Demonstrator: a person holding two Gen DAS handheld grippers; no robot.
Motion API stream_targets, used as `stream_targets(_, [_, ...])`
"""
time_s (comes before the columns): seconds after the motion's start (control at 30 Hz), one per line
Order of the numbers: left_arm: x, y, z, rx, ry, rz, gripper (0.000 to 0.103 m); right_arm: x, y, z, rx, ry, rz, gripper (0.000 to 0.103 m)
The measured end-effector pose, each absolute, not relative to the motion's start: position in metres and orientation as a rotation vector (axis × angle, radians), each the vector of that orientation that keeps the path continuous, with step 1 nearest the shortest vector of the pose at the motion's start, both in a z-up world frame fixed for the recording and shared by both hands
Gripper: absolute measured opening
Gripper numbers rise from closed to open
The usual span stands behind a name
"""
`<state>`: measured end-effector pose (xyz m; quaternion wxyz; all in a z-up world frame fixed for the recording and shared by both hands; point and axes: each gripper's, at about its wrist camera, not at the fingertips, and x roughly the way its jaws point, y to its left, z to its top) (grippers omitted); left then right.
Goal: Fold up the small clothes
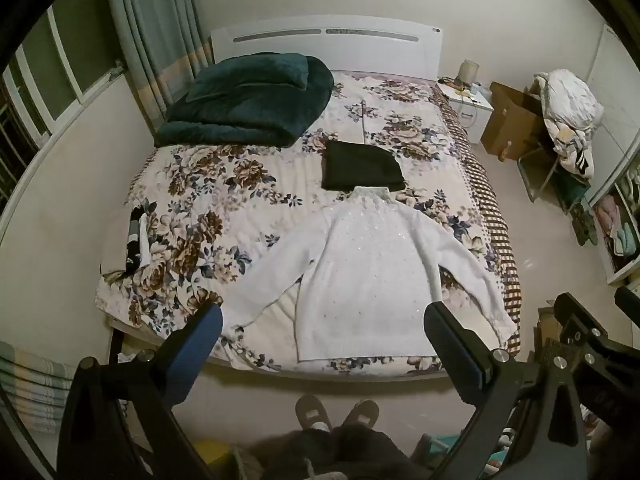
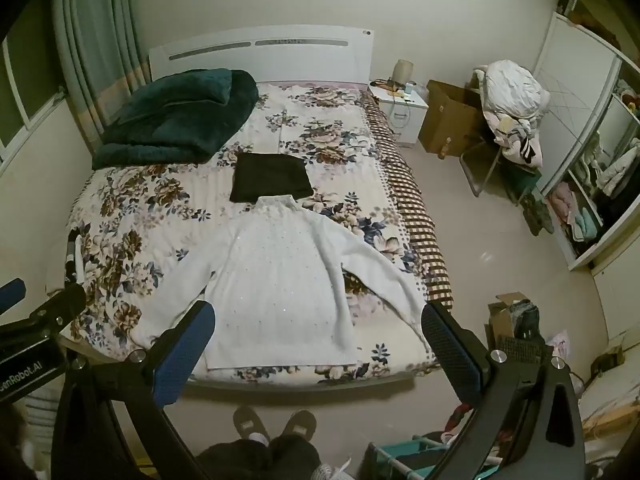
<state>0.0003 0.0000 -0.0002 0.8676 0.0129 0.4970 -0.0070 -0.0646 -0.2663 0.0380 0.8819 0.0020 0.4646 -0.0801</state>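
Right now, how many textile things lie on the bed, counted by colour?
White: 1, the sweater spread flat
Black: 1, the folded garment at its collar
Dark green: 1, the folded blanket near the headboard
Black and white: 1, a small item at the bed's left edge, kind unclear
Total: 4

Lighting: dim, warm indoor light with a greenish cast, soft shadows. Optics: strong fisheye bending, black vignette in the corners. Focus: slightly soft, grainy throughout.

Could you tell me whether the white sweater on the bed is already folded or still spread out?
Spread out. The white sweater lies flat on the floral bedspread, both sleeves angled outward, hem toward the bed's foot.
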Motion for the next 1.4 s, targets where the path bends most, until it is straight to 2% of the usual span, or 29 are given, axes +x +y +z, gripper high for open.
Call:
stream_targets(0.9, [0.001,-0.001,0.0,0.02,1.02,-0.014,0.103,-0.072,-0.267,0.042,-0.005,0.959,-0.172,0.103])
stream_targets(1.07, [0.007,-0.009,0.022,0.014,1.013,-0.015,0.103,-0.075,-0.256,0.067,-0.007,0.949,-0.173,0.103])
stream_targets(1.4, [0.0,-0.011,0.034,-0.006,0.993,-0.018,0.103,-0.078,-0.262,0.074,-0.008,0.943,-0.172,0.103])
